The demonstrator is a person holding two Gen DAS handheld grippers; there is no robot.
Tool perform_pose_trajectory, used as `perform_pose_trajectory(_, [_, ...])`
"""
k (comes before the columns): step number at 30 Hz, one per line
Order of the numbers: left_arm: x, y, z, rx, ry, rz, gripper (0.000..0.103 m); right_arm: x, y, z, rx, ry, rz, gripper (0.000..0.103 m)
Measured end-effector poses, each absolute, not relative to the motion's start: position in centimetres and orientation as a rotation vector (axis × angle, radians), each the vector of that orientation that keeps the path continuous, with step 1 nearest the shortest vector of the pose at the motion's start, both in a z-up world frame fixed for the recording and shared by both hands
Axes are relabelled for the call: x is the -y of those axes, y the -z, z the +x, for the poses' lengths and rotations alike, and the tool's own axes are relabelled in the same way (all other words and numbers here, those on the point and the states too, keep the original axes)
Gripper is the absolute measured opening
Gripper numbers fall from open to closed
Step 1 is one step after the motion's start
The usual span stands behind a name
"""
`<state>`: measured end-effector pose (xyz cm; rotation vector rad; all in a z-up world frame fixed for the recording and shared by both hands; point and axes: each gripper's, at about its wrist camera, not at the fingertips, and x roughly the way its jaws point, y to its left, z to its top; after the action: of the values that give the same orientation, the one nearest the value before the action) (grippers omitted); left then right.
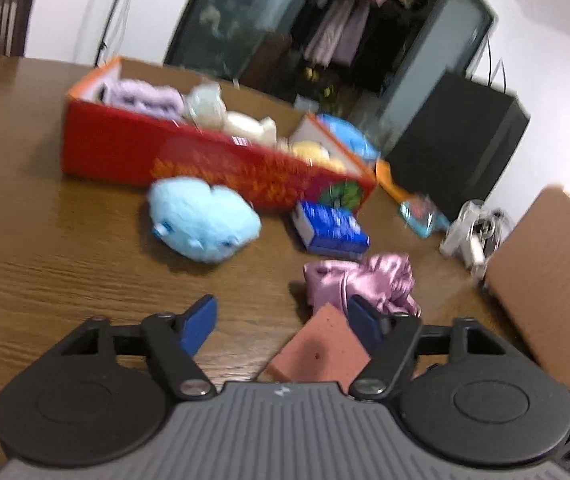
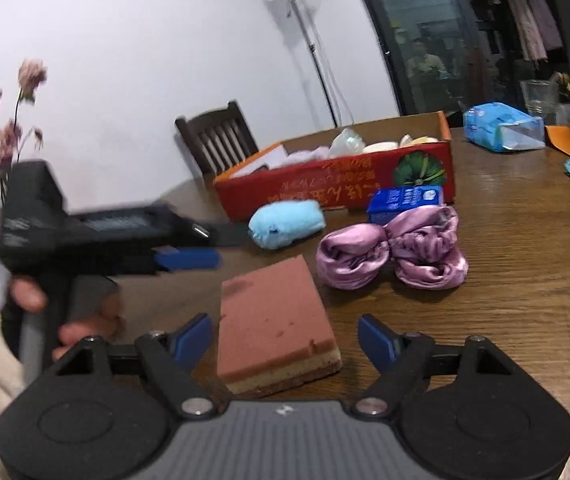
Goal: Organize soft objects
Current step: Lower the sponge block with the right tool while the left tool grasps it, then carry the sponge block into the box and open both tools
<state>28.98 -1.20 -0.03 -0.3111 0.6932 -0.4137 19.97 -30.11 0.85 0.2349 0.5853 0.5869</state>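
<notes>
Sponge (image 2: 275,326) near satin cloth (image 2: 393,254)

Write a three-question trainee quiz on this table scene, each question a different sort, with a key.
1. True or false: the sponge already lies inside the red box.
2. Which lies nearest the sponge? A) blue plush toy B) pink satin cloth C) blue carton
3. Fill in: both the left gripper and the right gripper stand ____.

Key: 1 false, it lies on the table; 2 B; 3 open.
</notes>
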Motion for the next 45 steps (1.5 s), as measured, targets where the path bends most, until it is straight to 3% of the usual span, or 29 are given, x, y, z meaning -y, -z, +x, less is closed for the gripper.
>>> perform_pose_trajectory(4, [1.0, 1.5, 28.8, -0.724, 0.432, -0.348, 0.06, 31.0, -0.8, 20.4, -0.691, -0.6, 0.314, 0.064])
perform_pose_trajectory(11, [0.4, 0.7, 26.1, -0.736, 0.42, -0.344, 0.041, 29.0, 0.3, 20.5, -0.721, -0.656, 0.355, 0.069])
perform_pose_trajectory(16, [0.5, -0.2, 22.7, -0.738, 0.449, -0.314, 0.04, 28.6, 0.3, 21.7, -0.682, -0.631, 0.355, 0.069])
perform_pose_trajectory(19, [-0.2, -0.5, 21.1, -0.698, 0.451, -0.357, 0.047, 29.0, -0.5, 21.8, -0.642, -0.6, 0.343, 0.069])
perform_pose_trajectory(24, [-0.2, 0.2, 21.7, -0.704, 0.419, -0.377, 0.049, 29.9, -1.6, 21.4, -0.619, -0.567, 0.331, 0.068])
perform_pose_trajectory(26, [0.2, 0.5, 22.1, -0.708, 0.43, -0.381, 0.048, 29.7, -1.4, 21.3, -0.631, -0.556, 0.332, 0.068])
perform_pose_trajectory(27, [0.5, 0.6, 22.3, -0.716, 0.448, -0.375, 0.042, 29.6, -1.2, 21.3, -0.643, -0.548, 0.332, 0.065])
perform_pose_trajectory(30, [1.3, 0.8, 22.5, -0.72, 0.46, -0.331, 0.035, 29.2, -0.3, 21.9, -0.677, -0.53, 0.346, 0.046])
perform_pose_trajectory(33, [1.0, 0.3, 22.9, -0.711, 0.456, -0.345, 0.03, 29.4, -0.1, 22.3, -0.671, -0.507, 0.352, 0.04])
perform_pose_trajectory(38, [-0.1, -2.2, 25.3, -0.618, 0.463, -0.356, 0.028, 29.4, -1.6, 24.2, -0.646, -0.532, 0.363, 0.04])
perform_pose_trajectory(45, [-1.1, -8.1, 35.6, -0.506, 0.466, -0.347, 0.028, 29.0, -7.1, 33.0, -0.505, -0.566, 0.349, 0.04])
